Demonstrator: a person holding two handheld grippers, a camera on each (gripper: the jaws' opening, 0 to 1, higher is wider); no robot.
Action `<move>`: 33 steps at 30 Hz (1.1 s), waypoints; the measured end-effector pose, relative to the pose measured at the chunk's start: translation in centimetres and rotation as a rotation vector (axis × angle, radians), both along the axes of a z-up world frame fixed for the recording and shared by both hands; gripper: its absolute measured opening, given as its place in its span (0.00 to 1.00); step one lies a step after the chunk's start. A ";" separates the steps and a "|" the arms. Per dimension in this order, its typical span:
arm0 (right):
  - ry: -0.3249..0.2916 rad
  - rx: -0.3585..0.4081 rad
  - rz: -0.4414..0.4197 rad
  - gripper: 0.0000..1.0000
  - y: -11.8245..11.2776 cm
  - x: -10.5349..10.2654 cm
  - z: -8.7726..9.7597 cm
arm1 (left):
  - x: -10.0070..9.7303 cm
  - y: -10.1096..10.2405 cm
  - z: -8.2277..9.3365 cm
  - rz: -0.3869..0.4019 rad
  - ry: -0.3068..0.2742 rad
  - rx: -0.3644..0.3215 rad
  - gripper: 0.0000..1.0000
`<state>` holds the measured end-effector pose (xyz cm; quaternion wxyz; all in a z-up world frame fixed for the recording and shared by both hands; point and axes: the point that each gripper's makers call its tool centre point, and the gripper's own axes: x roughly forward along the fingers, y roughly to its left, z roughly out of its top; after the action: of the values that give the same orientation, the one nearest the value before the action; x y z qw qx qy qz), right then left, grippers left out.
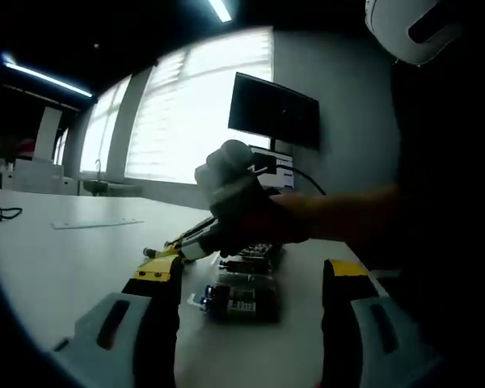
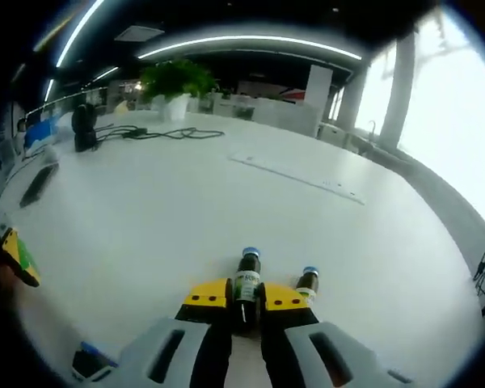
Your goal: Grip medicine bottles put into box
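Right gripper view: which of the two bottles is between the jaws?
The left bottle, clamped between the right gripper jaws. The other bottle stands free, just outside the right-hand jaw.

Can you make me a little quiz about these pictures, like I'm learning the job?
1. True or false: the right hand-held gripper is shut on a medicine bottle.
2. What colour is that bottle's cap? A red, B blue, C yellow.
3. Fill in: the jaws of the left hand-held gripper stand ____.
Key: 1 true; 2 B; 3 open.
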<state>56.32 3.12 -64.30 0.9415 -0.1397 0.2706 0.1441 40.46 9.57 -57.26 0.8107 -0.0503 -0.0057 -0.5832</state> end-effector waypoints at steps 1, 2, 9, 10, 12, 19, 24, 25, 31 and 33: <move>-0.002 -0.002 0.000 0.08 0.0 0.0 0.0 | 0.0 0.0 0.0 0.000 0.000 0.000 0.63; -0.003 -0.002 0.000 0.08 0.0 0.1 0.0 | 0.0 0.0 0.0 0.001 0.000 0.001 0.63; -0.001 0.035 -0.011 0.07 0.1 0.0 0.4 | 0.0 0.0 0.0 0.001 0.001 0.003 0.63; -0.004 0.039 -0.013 0.07 0.1 0.0 0.5 | 0.0 0.0 0.0 0.002 0.001 0.003 0.63; -0.016 0.058 -0.021 0.07 0.1 0.0 1.0 | 0.1 0.0 0.0 0.003 0.001 0.002 0.63; -0.026 0.096 -0.036 0.07 -0.2 -0.5 2.1 | 0.1 0.1 -0.1 0.004 -0.001 0.005 0.63; -0.049 0.120 -0.043 0.08 -0.5 -1.6 3.6 | 0.1 0.1 -0.1 0.006 -0.001 0.006 0.63; -0.053 0.120 -0.044 0.08 -0.5 -1.8 3.8 | 0.1 0.1 -0.1 0.006 -0.002 0.007 0.63; -0.042 0.170 -0.057 0.08 -1.1 -3.4 4.2 | 0.5 0.2 0.1 0.017 0.004 -0.008 0.64; -0.041 0.179 -0.060 0.07 -1.4 -4.0 4.4 | 0.6 0.4 0.2 0.022 0.008 -0.019 0.64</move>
<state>52.31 1.76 -59.95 0.9595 -0.0497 0.2416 0.1364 41.03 9.96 -57.02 0.8166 -0.0599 -0.0086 -0.5740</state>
